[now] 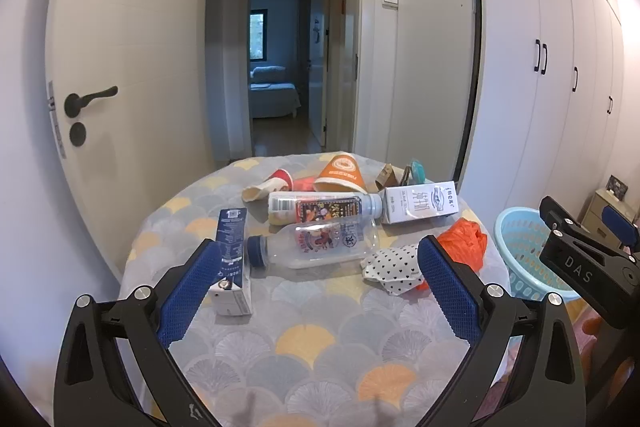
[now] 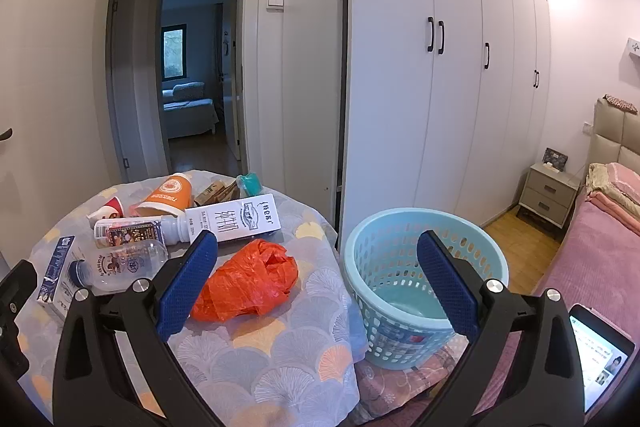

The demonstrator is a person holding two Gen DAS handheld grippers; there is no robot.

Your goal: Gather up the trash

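The letters "DAS" stand in pale print on the black body of the right gripper (image 1: 588, 263) at the right edge of the left wrist view. The white carton (image 2: 234, 219) near the middle of the right wrist view carries large black Chinese characters and a blue emblem, too small to read. Labels on the two bottles, the orange cup (image 1: 342, 173) and the blue carton (image 1: 231, 251) are illegible.

On your worktop (image 1: 304, 339) two clear bottles (image 1: 316, 243) lay on their sides beside a white carton (image 1: 420, 205), with a blue carton (image 1: 232, 259), an orange cup (image 1: 342, 173), a crumpled orange bag (image 2: 248, 279) and a dotted wrapper (image 1: 392, 267); the light-blue basket (image 2: 400, 267) stood upright just beside the worktop.
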